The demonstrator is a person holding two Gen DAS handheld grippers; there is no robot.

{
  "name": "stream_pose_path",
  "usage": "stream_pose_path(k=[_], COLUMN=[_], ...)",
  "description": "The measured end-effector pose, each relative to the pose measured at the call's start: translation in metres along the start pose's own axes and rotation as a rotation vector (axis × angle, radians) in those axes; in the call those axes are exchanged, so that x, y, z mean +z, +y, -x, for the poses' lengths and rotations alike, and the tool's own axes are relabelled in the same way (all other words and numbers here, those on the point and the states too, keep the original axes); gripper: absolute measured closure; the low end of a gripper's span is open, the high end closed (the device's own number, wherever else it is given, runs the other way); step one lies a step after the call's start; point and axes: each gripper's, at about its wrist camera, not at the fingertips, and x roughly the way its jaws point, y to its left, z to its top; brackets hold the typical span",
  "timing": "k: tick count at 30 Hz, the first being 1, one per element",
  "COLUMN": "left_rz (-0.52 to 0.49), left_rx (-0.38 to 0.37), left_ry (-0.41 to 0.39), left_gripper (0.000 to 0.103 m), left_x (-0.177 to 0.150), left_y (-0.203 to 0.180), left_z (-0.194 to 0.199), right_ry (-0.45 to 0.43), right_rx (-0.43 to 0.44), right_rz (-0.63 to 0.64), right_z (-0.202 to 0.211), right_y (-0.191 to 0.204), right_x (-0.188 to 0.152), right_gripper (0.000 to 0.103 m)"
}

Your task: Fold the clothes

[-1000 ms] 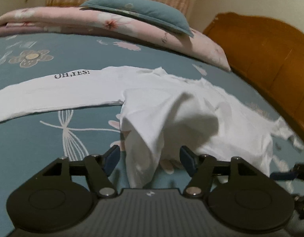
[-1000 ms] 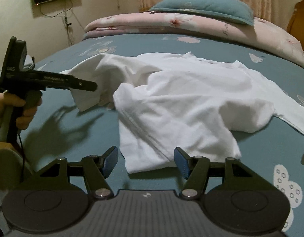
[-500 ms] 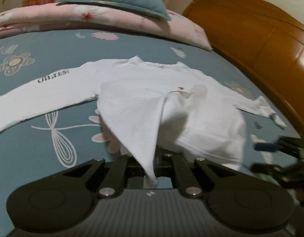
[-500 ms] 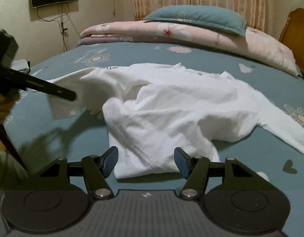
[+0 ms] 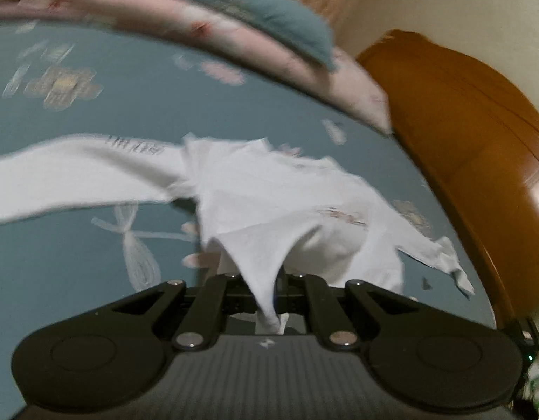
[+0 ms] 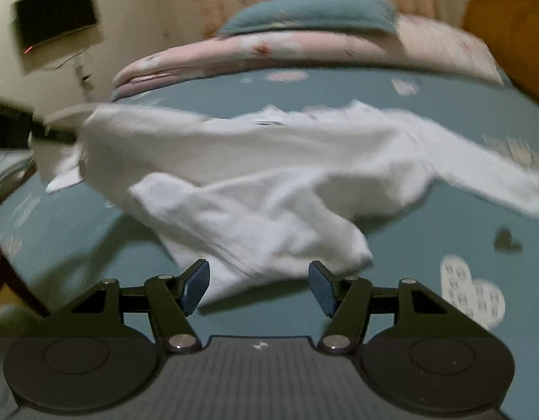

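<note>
While the left tool [image 5: 269,301] is clamped tight on a corner of the white shirt [image 5: 287,210], lifting it off the bed [image 5: 94,112], the right tool [image 6: 258,285] hangs wide open and empty just short of the near hem. Both views are blurred (details are soft). Sleeves run out toward the bed's side edges, so the shirt's body stretches away toward the pillow [image 6: 311,10]; the right tool's corner lies straight ahead.

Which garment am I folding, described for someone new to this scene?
On the blue patterned bed, in front of the pink folded quilt, lies a white long-sleeved shirt. It is the only white garment there, with dark lettering on one outstretched sleeve, and the left gripper pinches its corner.
</note>
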Motion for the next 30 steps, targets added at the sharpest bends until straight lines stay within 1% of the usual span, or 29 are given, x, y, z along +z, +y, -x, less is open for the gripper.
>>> stream_pose_path(k=[2, 4, 7, 8, 10, 11, 12, 13, 15, 17, 18, 19, 20, 21, 22, 23, 25, 27, 30], left_rz=[0.043, 0.069, 0.109, 0.120, 0.135, 0.133, 0.131, 0.125, 0.100, 0.074, 0.061, 0.046, 0.027, 0.008, -0.009, -0.024, -0.054, -0.085, -0.087], left_rx=[0.020, 0.039, 0.047, 0.047, 0.037, 0.030, 0.024, 0.018, 0.008, -0.001, -0.004, 0.001, 0.015, 0.029, 0.036, 0.032, 0.022, 0.010, -0.039], left_ry=[0.042, 0.061, 0.065, 0.065, 0.063, 0.063, 0.063, 0.062, 0.058, 0.054, 0.054, 0.060, 0.070, 0.079, 0.089, 0.099, 0.113, 0.101, 0.072], left_gripper=[0.098, 0.098, 0.097, 0.097, 0.091, 0.089, 0.082, 0.070, 0.058, 0.056, 0.056, 0.057, 0.059, 0.070, 0.098, 0.102, 0.102, 0.102, 0.102], left_x=[-0.004, -0.010, -0.017, -0.020, -0.025, -0.026, -0.028, -0.029, -0.034, -0.038, -0.041, -0.042, -0.044, -0.046, -0.047, -0.048, -0.049, -0.048, -0.043], left_y=[0.016, 0.028, 0.044, 0.049, 0.056, 0.058, 0.060, 0.061, 0.061, 0.060, 0.059, 0.057, 0.055, 0.052, 0.049, 0.045, 0.036, 0.026, 0.015], left_z=[-0.016, -0.027, -0.038, -0.041, -0.041, -0.041, -0.042, -0.042, -0.043, -0.045, -0.046, -0.049, -0.053, -0.057, -0.059, -0.060, -0.060, -0.052, -0.033], right_ry=[0.014, 0.022, 0.036, 0.034, 0.024, 0.017, 0.011, 0.004, -0.020, -0.041, -0.048, -0.051, -0.040, -0.040, -0.041, -0.041, -0.043, -0.044, -0.046], right_rx=[-0.009, -0.010, -0.012, 0.006, 0.055, 0.063, 0.072, 0.080, 0.106, 0.127, 0.131, 0.129, 0.132, 0.134, 0.136, 0.138, 0.143, 0.147, 0.153], right_rz=[-0.069, -0.119, -0.136, -0.146, -0.183, -0.197, -0.211, -0.225, -0.263, -0.295, -0.299, -0.292, -0.281, -0.275, -0.269, -0.264, -0.252, -0.240, -0.223], right_z=[-0.003, -0.006, -0.021, -0.026, -0.035, -0.041, -0.047, -0.053, -0.062, -0.071, -0.073, -0.075, -0.078, -0.072, -0.066, -0.060, -0.047, -0.035, -0.016], right_y=[-0.018, -0.034, -0.047, -0.052, -0.057, -0.058, -0.060, -0.061, -0.064, -0.065, -0.063, -0.061, -0.058, -0.057, -0.057, -0.057, -0.056, -0.056, -0.055], right_x=[-0.004, -0.007, -0.007, -0.007, -0.006, -0.005, -0.004, -0.003, -0.001, 0.001, 0.002, 0.003, 0.004, 0.006, 0.009, 0.011, 0.016, 0.021, 0.028], right_gripper=[0.036, 0.036, 0.036, 0.036, 0.036, 0.036, 0.034, 0.032, 0.028, 0.027, 0.031, 0.048, 0.058, 0.074, 0.080, 0.081, 0.085, 0.087, 0.088])
